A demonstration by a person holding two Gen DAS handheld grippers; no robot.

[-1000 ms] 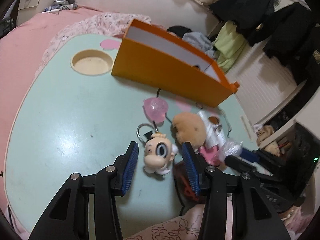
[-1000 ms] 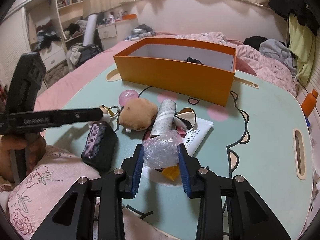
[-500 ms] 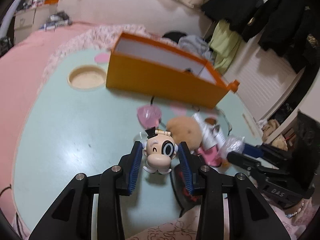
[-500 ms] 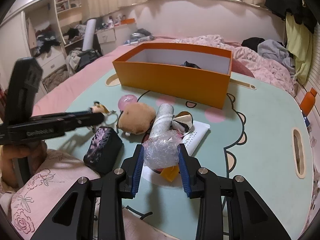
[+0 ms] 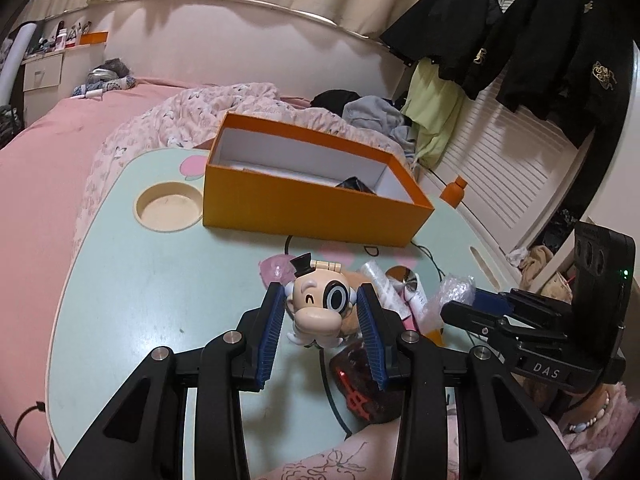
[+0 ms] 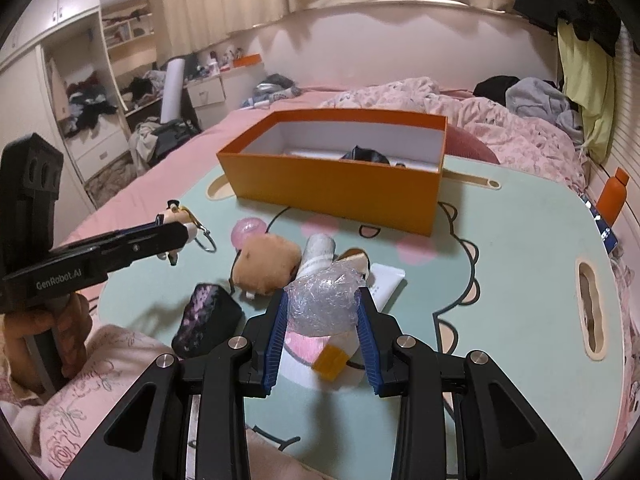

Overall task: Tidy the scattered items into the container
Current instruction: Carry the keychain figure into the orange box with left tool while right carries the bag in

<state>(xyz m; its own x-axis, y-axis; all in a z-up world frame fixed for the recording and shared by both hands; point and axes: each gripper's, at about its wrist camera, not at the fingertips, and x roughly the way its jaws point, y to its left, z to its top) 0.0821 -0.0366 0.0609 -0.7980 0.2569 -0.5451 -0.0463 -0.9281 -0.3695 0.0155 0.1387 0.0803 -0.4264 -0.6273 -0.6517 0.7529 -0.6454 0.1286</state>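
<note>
My left gripper (image 5: 320, 312) is clamped on the cartoon-head keychain figure (image 5: 320, 304), pads pressing both sides of its head; it hangs clear of the mint-green table (image 5: 160, 280), centre of the left view. My right gripper (image 6: 322, 320) is clamped on a crumpled clear plastic wrap bundle (image 6: 324, 300), lower centre of the right view. The orange box (image 6: 340, 176) sits open at upper centre, a dark item inside. On the table between: pink ball (image 6: 248, 230), brown plush (image 6: 266, 266), white tube (image 6: 386, 286), dark pouch (image 6: 206, 318).
</note>
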